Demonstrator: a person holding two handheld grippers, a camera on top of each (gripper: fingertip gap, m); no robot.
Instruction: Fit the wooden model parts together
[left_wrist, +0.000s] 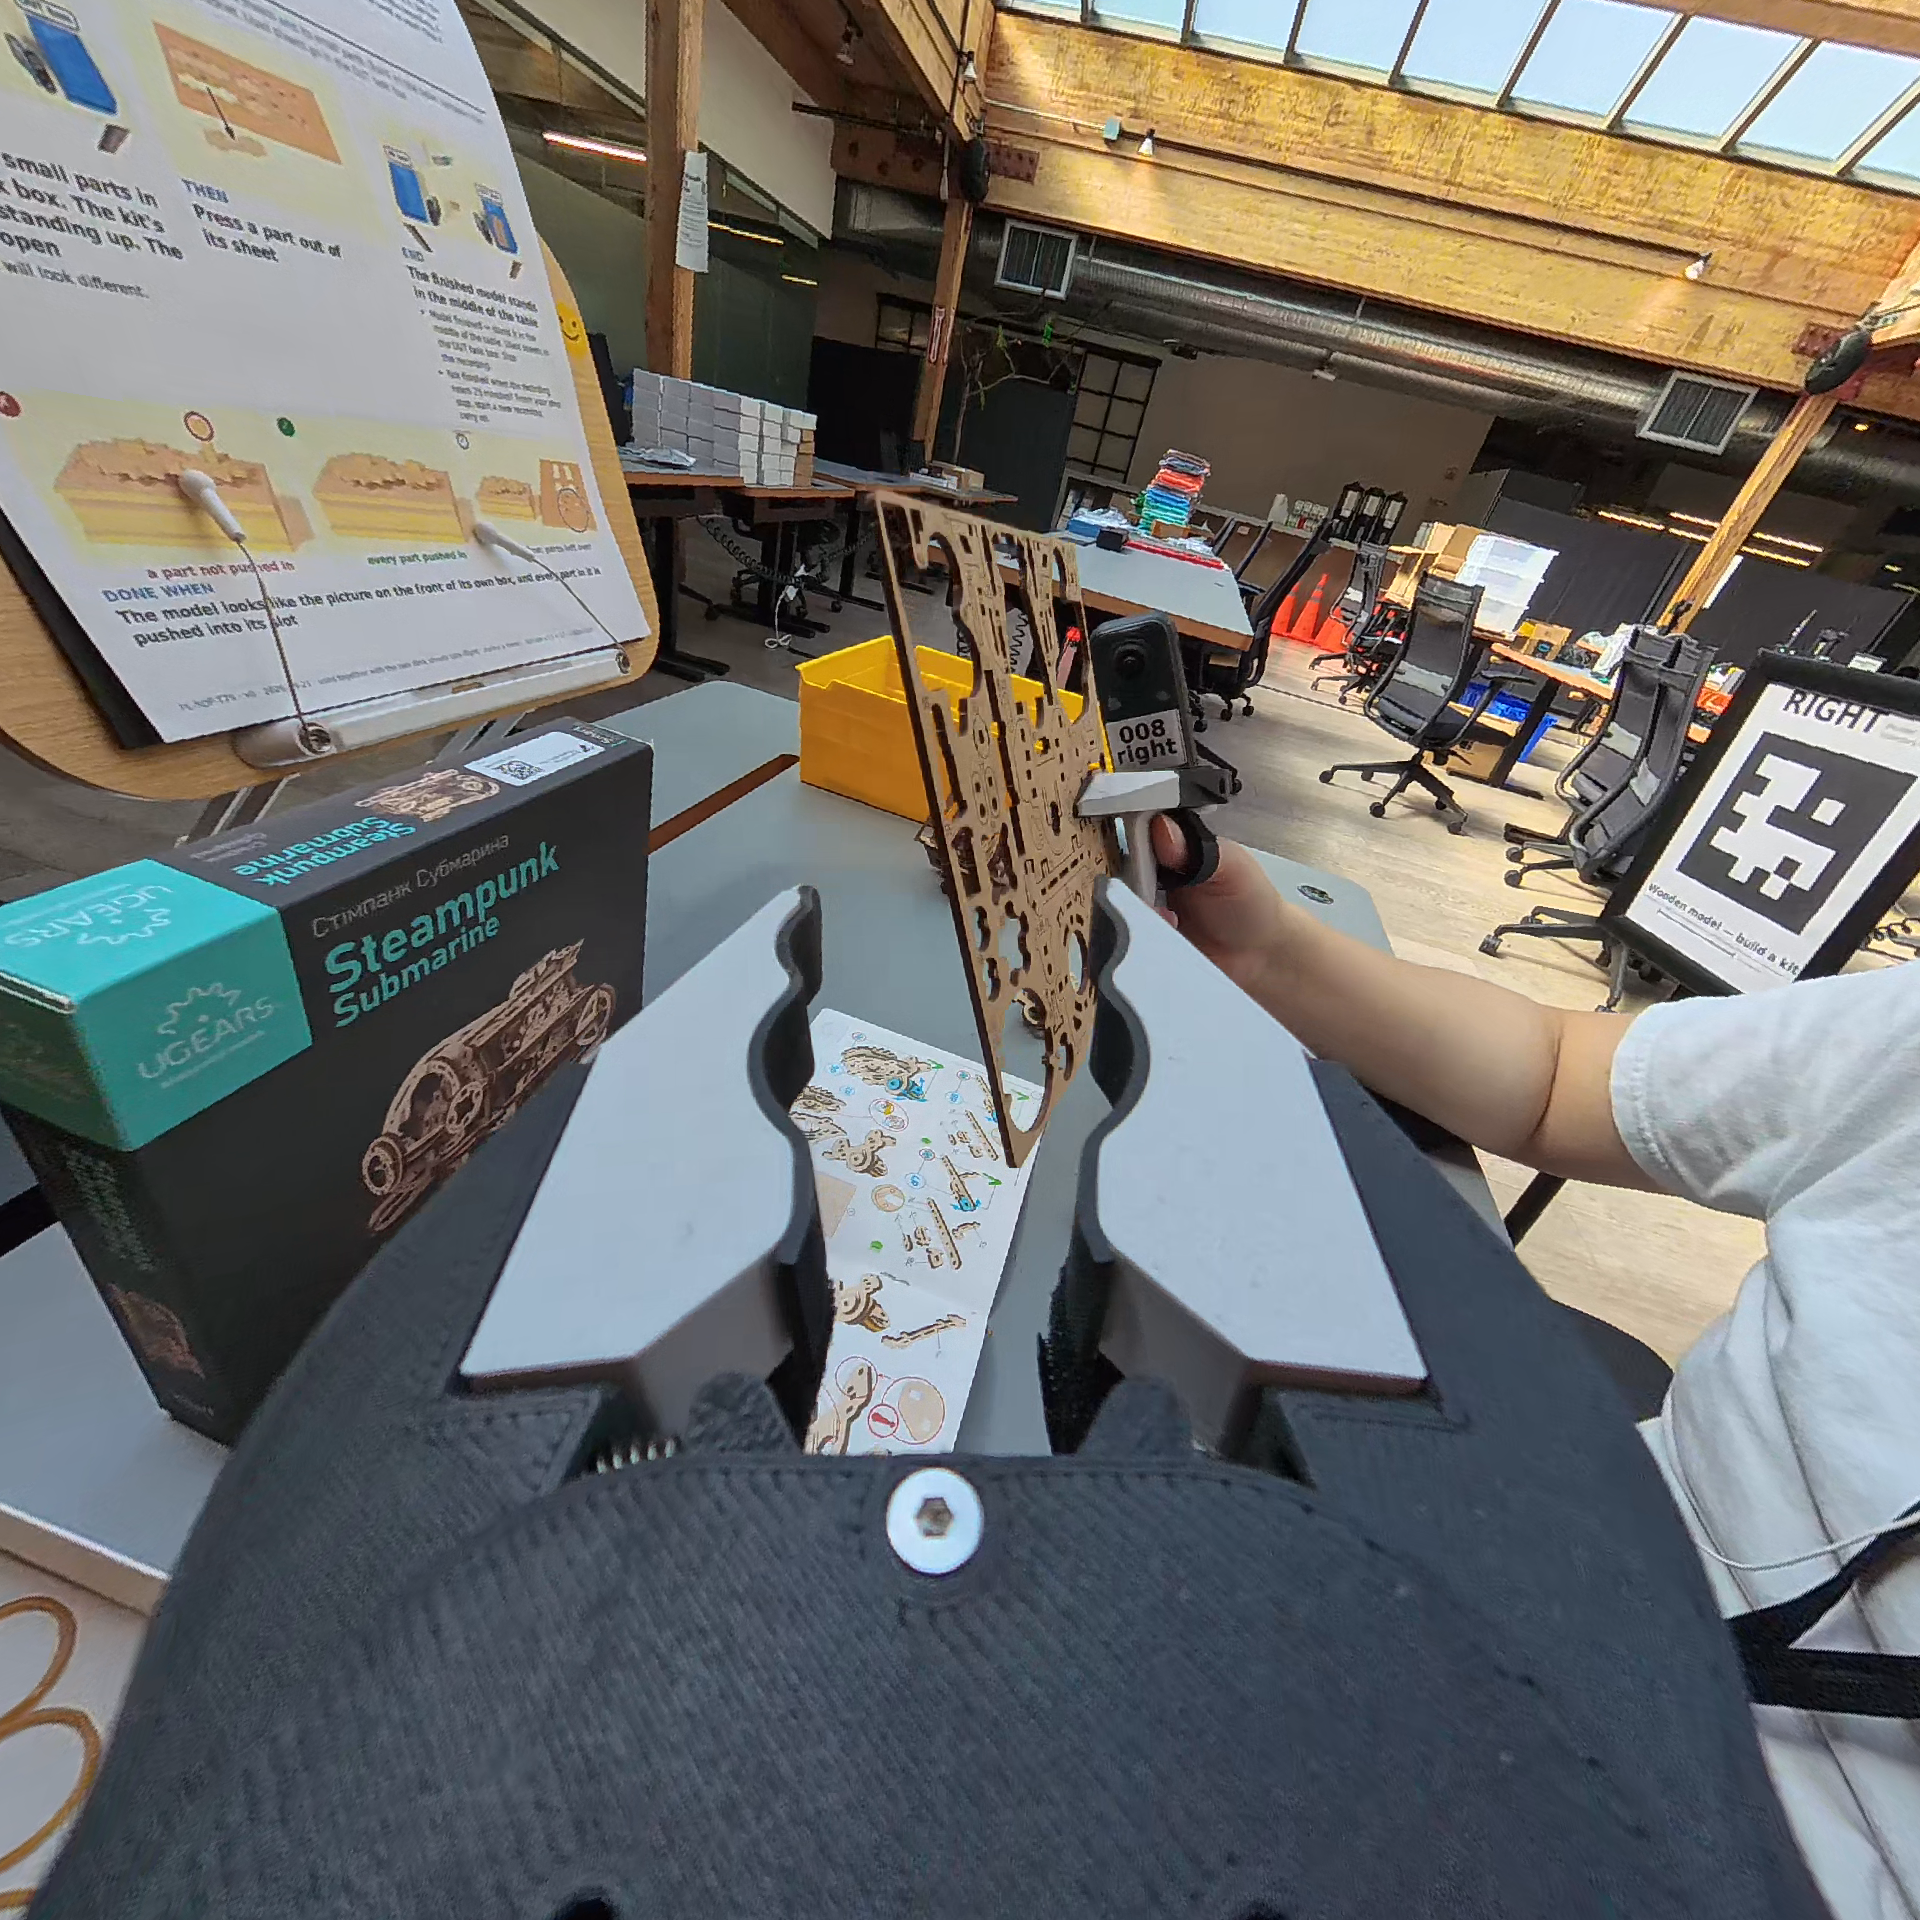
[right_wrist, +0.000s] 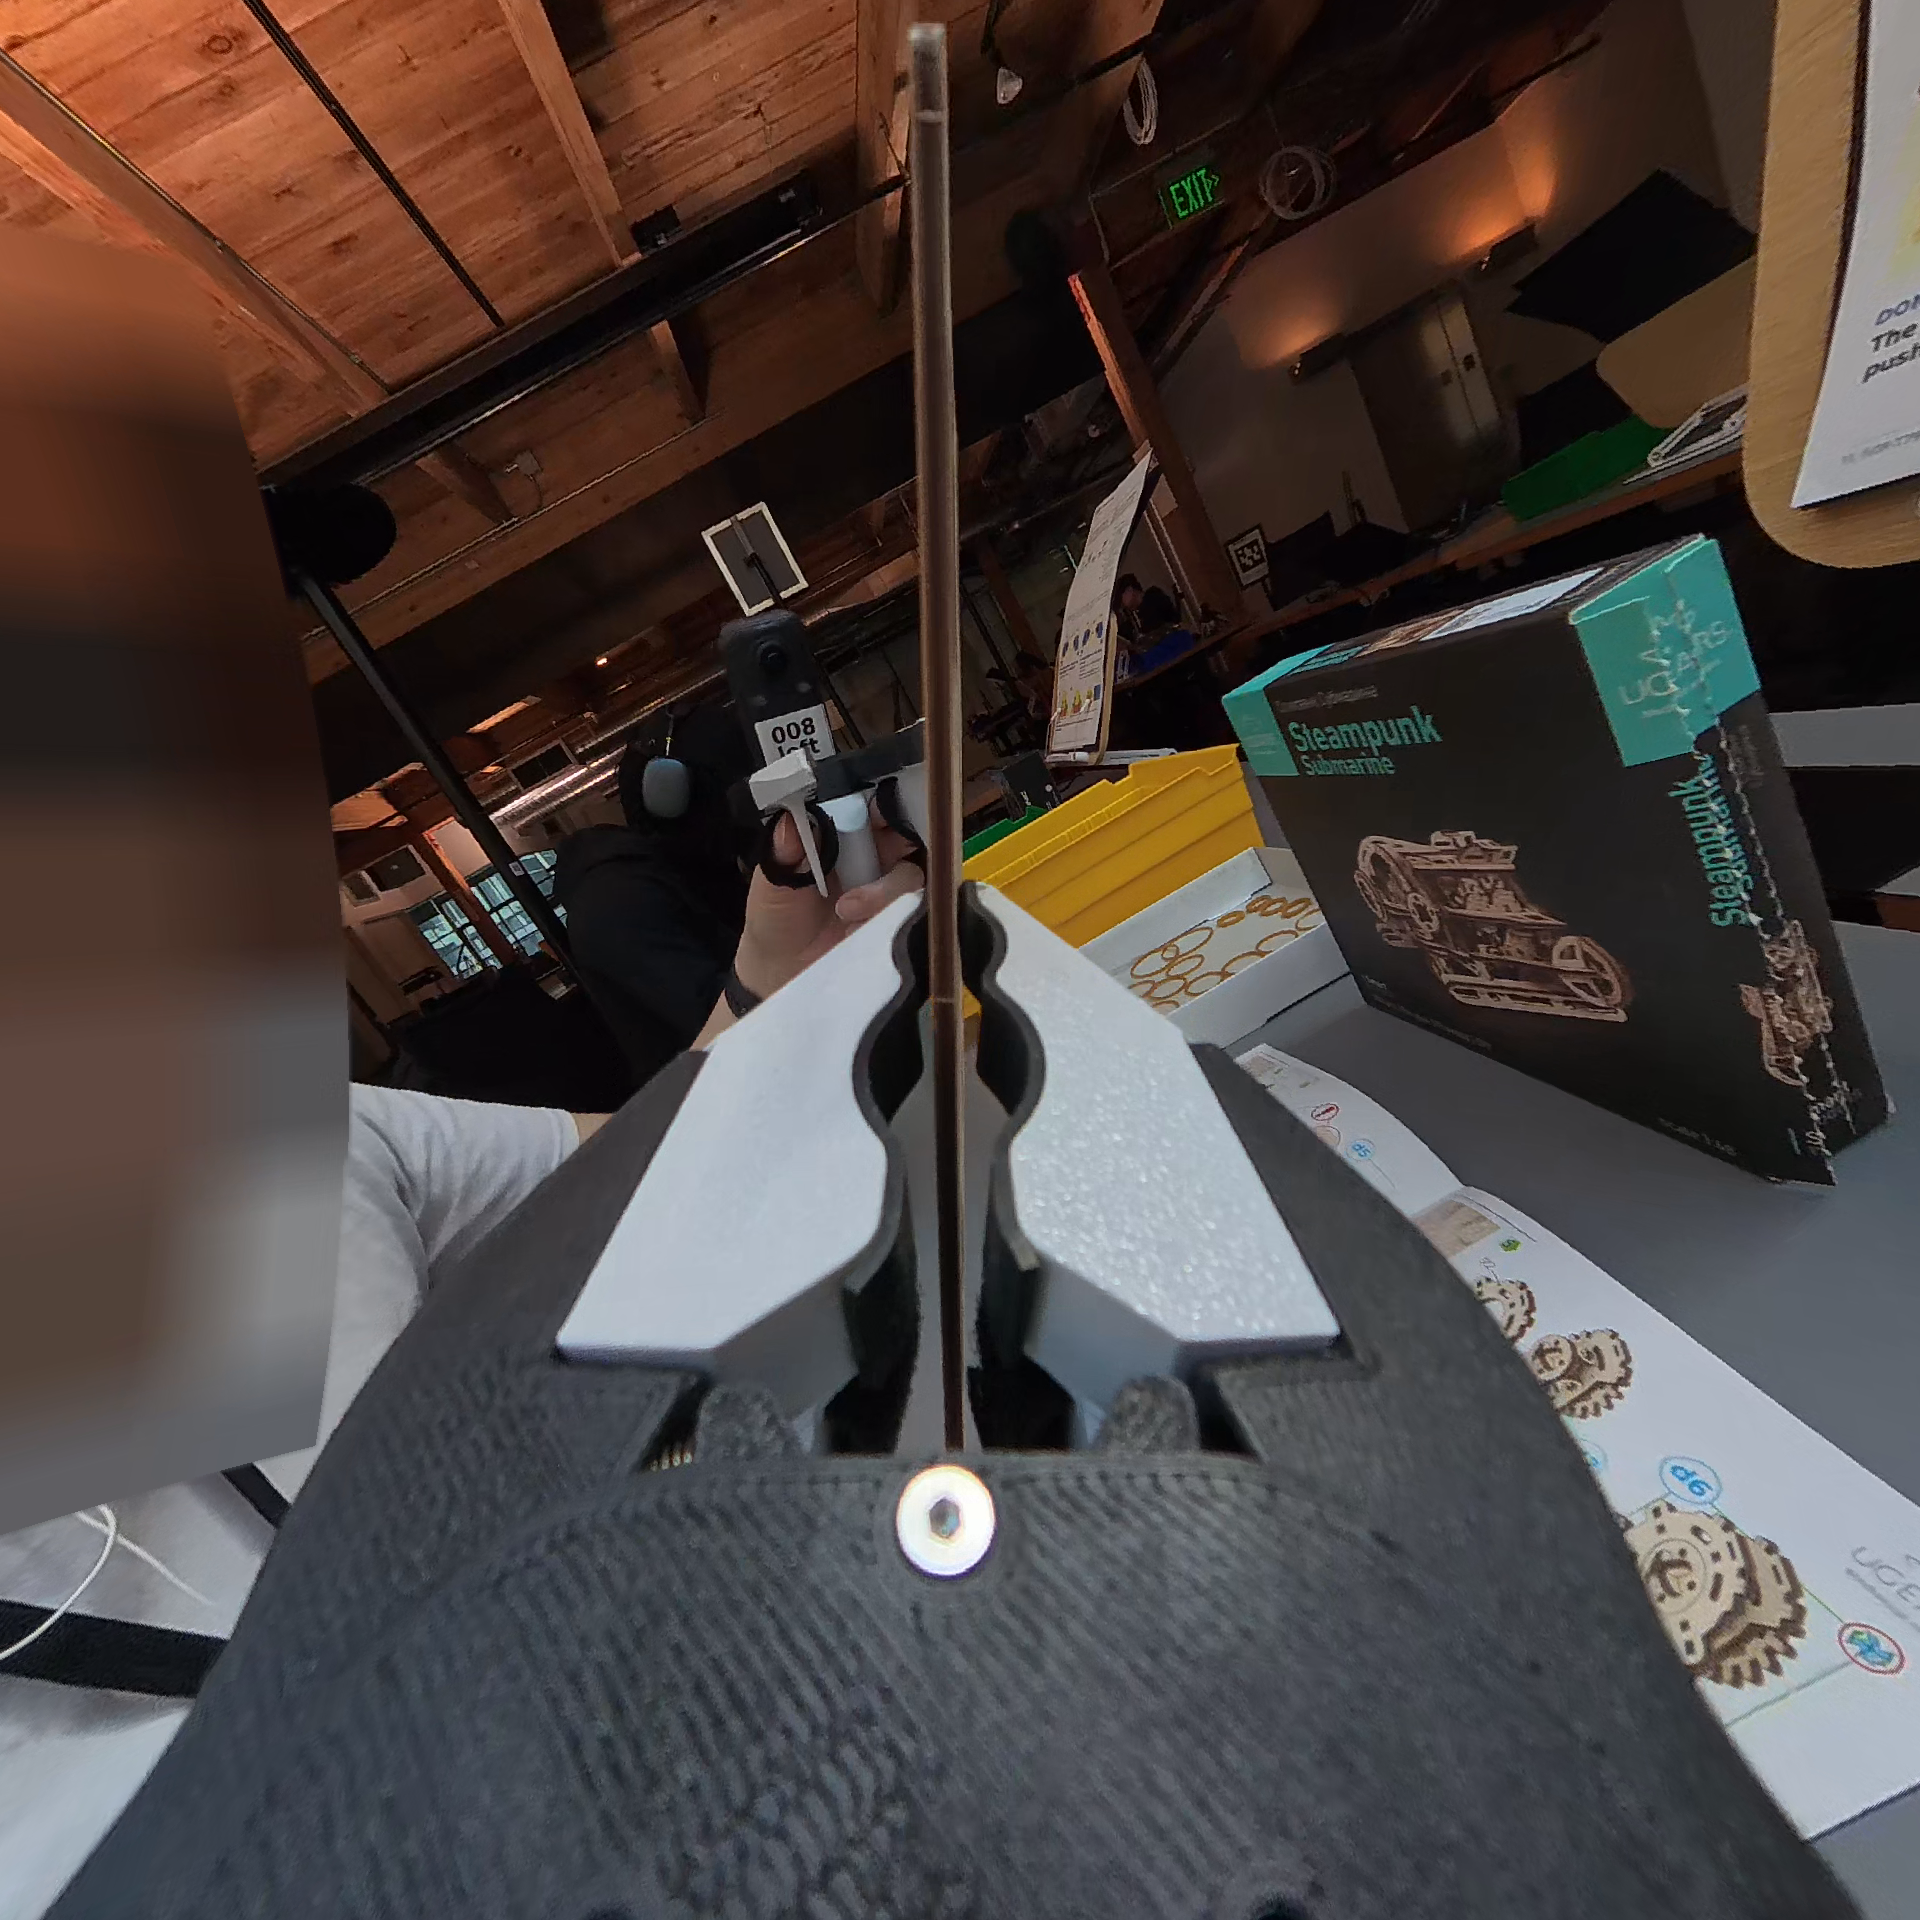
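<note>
While the right gripper (right_wrist: 943, 914) has its fingers (right_wrist: 1101, 1049) clamped on the edge of the wooden parts sheet (left_wrist: 1003, 790), holding it upright above the grey table (left_wrist: 717, 748), the left gripper (left_wrist: 956, 914) hangs just before the sheet with its fingers (left_wrist: 665, 1122) spread wide and empty. Beneath lie the instruction booklet (left_wrist: 914, 1195), the kit box (left_wrist: 343, 1018) and a yellow bin (left_wrist: 852, 717).

A timber-beamed ceiling (left_wrist: 1455, 208) with bright skylights (left_wrist: 1558, 62) spans an open workshop of black office chairs (left_wrist: 1423, 665) and long desks (left_wrist: 1164, 592).
</note>
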